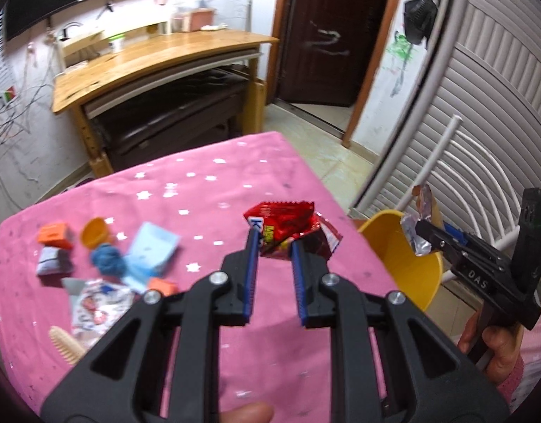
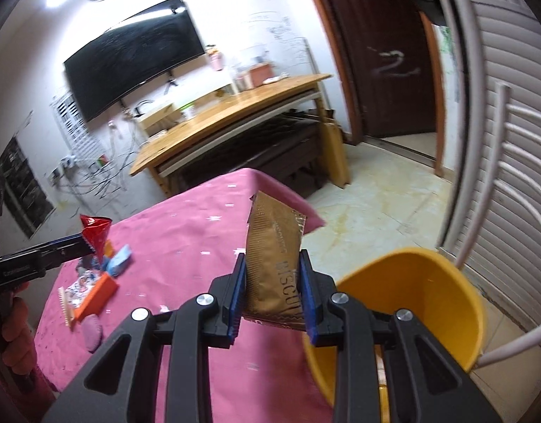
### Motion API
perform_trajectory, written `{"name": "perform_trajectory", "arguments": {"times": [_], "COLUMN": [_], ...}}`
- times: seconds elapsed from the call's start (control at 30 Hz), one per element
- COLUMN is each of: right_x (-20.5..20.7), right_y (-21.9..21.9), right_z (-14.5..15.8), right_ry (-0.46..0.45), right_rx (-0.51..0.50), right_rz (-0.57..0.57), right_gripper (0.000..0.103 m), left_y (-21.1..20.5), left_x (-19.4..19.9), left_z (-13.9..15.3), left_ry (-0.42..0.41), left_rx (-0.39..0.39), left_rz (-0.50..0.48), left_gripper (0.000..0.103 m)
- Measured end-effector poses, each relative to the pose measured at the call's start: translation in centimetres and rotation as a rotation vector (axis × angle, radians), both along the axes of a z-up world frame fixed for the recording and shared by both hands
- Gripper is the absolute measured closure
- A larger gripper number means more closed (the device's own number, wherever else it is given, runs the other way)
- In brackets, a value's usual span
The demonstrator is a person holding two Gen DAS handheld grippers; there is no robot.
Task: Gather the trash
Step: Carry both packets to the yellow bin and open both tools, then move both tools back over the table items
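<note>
My left gripper is shut on a red snack wrapper and holds it above the right part of the pink starred tablecloth. It also shows in the right wrist view at the left with the red wrapper. My right gripper is shut on a brown biscuit wrapper, held upright just left of the yellow bin. In the left wrist view the right gripper holds the wrapper, silver side showing, over the yellow bin.
Loose trash lies on the table's left: an orange box, a yellow cap, a light blue packet, a blue ball, a printed wrapper. A white chair stands behind the bin. A wooden desk is beyond.
</note>
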State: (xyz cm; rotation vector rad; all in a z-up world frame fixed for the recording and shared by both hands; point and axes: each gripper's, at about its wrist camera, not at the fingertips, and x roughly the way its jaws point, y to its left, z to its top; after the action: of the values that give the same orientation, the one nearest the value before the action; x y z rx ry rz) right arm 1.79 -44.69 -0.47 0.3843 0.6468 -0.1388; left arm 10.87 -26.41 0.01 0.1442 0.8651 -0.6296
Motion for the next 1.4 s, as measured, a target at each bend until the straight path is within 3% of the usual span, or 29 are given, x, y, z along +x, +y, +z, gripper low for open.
{"name": "perform_trajectory", "arguments": {"times": [0.27,0.43,0.67,0.73,0.83,1.03,1.1,1.17,1.4], "right_x": [-2.4,-2.8,-3.5,-3.7,-4.1,-4.7,-4.8,-4.9,-5.9], "right_y": [-4.7,-7.4,-9.7,-10.1,-10.7,-11.3,-11.4,-11.4,-11.9], "right_z": [-2.7,-5.2,-6.3,-6.5,-6.6,-6.5,-6.4,-6.3,-5.8], "right_ry": [0.042,0.09,0.109,0.109,0.096,0.077,0.066,0.059,0.029], "right_rx": [0.007,0.077,0.112,0.113,0.132,0.151,0.154,0.155,0.157], "right_rz": [-0.134,-0.172,-0.233,-0.246,-0.266,-0.282,-0.29,-0.294,-0.32], "right_gripper": [0.08,0.079,0.072,0.064,0.058,0.057,0.057,0.057,0.057], "left_y": [-6.5,-11.4,-16.8,-18.1,-19.2,-20.1,-20.2,-20.2,-20.0], "left_x": [-1.4,-2.7,-3.5,-3.6,-3.6,-3.6,-3.6,-3.6,-4.1], "left_z": [-1.6,-3.7,-6.4,-7.3,-8.1,-8.5,-8.4,-8.2,-7.6], "left_ry": [0.054,0.104,0.14,0.168,0.202,0.216,0.224,0.227,0.209], "left_rx": [0.024,0.061,0.138,0.146,0.137,0.142,0.136,0.123,0.119], "left_rz": [-0.102,-0.163,-0.211,-0.23,-0.258,-0.258,-0.261,-0.265,-0.249], "left_gripper": [0.086,0.086,0.086,0.086,0.076,0.074,0.066,0.047,0.046]}}
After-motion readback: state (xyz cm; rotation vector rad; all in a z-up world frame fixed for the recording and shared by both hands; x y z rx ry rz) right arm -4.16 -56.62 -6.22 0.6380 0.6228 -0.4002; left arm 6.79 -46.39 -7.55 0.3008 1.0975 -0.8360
